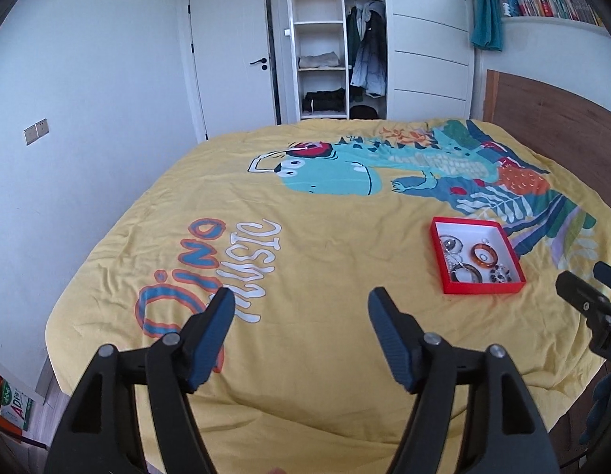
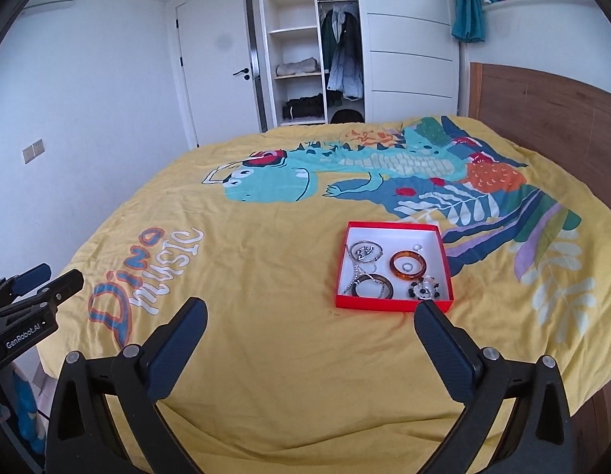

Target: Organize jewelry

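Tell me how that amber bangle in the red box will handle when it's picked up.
The amber bangle looks like a rigid, glossy ring, so it probably keeps its shape but may slip between gripper pads. It lies flat in the red box, so it likely won't roll until lifted. A small ring sits inside it and could get nudged.

left gripper (image 1: pixel 301 296): black plastic arms, silver round pivot pins, dark blue ribbed finger pads (image 1: pixel 210 339) | right gripper (image 2: pixel 311 308): same black frame, silver pins, dark blue textured pads (image 2: pixel 175 351) | marking: white "GenRobot.AI" lettering on the left gripper's black body, seen from right wrist
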A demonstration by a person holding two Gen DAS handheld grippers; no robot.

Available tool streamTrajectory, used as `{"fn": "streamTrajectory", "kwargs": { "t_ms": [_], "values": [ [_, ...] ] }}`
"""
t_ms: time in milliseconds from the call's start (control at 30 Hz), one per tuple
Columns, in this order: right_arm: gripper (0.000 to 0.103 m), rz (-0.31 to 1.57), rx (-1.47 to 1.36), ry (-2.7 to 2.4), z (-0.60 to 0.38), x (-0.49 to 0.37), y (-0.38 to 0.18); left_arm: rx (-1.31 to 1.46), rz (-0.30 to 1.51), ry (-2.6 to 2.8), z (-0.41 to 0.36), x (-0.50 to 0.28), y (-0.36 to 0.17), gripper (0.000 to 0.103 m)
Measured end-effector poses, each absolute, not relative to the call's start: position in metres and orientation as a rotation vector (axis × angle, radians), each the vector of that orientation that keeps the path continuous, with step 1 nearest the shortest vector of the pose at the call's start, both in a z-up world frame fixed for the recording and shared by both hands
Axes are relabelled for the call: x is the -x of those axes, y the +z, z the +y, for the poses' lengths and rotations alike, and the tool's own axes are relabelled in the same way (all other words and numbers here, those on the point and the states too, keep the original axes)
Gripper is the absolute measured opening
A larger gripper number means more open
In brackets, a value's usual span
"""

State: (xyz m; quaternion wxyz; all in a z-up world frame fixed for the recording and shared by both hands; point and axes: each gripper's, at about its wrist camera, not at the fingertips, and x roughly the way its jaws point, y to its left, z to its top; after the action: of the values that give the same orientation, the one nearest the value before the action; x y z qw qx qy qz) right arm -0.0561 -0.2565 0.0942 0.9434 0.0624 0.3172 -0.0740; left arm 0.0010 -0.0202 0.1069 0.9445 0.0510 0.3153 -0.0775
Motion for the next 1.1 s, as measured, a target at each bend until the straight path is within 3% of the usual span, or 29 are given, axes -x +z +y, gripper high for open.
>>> {"fn": "streamTrajectory", "kwargs": {
  "t_ms": [533,1100],
  "values": [
    [0.103,0.624,-0.114,-0.176,-0.256,0.08,0.09,-0.075,0.602,-0.147,-0.012,0.014,0.106,0.069],
    [0.103,0.752,-0.145,-0.236,-0.286,0.065,0.036,-0.122,0.73,-0.161,-0.021,-0.007,0.054,0.069]
  ]
}}
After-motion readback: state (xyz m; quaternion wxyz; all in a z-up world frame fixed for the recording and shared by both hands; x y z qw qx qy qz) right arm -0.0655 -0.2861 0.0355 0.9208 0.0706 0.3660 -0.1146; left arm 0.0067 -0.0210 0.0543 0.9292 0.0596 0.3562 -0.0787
